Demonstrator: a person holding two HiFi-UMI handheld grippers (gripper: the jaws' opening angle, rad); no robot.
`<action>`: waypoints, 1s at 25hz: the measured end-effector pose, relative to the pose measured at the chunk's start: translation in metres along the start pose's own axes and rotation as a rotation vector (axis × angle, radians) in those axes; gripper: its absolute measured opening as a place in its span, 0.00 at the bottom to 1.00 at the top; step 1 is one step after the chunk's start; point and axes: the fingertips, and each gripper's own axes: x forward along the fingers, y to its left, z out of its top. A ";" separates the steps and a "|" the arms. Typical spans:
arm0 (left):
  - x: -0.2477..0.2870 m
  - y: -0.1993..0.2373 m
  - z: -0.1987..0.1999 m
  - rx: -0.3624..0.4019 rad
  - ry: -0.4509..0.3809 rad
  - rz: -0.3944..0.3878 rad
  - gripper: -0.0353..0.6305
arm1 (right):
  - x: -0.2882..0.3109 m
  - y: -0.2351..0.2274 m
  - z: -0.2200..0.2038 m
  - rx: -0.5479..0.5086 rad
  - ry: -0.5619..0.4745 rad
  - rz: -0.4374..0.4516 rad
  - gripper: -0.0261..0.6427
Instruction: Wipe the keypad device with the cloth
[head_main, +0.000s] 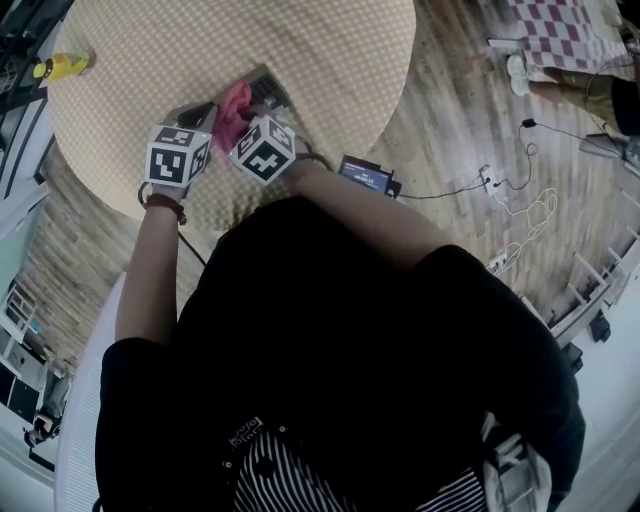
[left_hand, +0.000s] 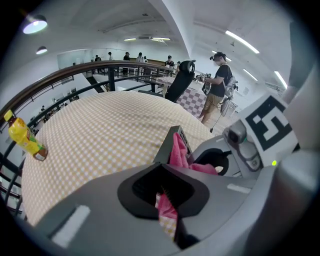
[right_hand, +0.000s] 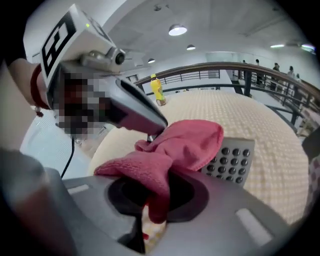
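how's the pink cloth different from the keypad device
The cloth is pink, soft and bunched; the keypad device is grey, flat, with dark round buttons. The cloth is clamped in the right gripper; the keypad device is partly covered by the cloth. They touch each other.

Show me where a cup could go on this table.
Bare: far half of the table, from the bottle at its left edge to the right rim. Crowded: near edge, where left gripper and right gripper hold the cloth on the keypad.
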 end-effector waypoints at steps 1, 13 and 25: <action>0.000 0.000 0.000 -0.001 -0.001 0.001 0.06 | 0.003 0.000 -0.011 0.013 0.017 0.006 0.14; -0.017 -0.003 0.003 0.053 -0.097 0.068 0.06 | -0.019 -0.003 -0.041 0.005 0.062 0.047 0.14; -0.184 -0.032 0.016 -0.269 -0.695 0.235 0.06 | -0.162 0.032 0.073 -0.035 -0.388 0.000 0.14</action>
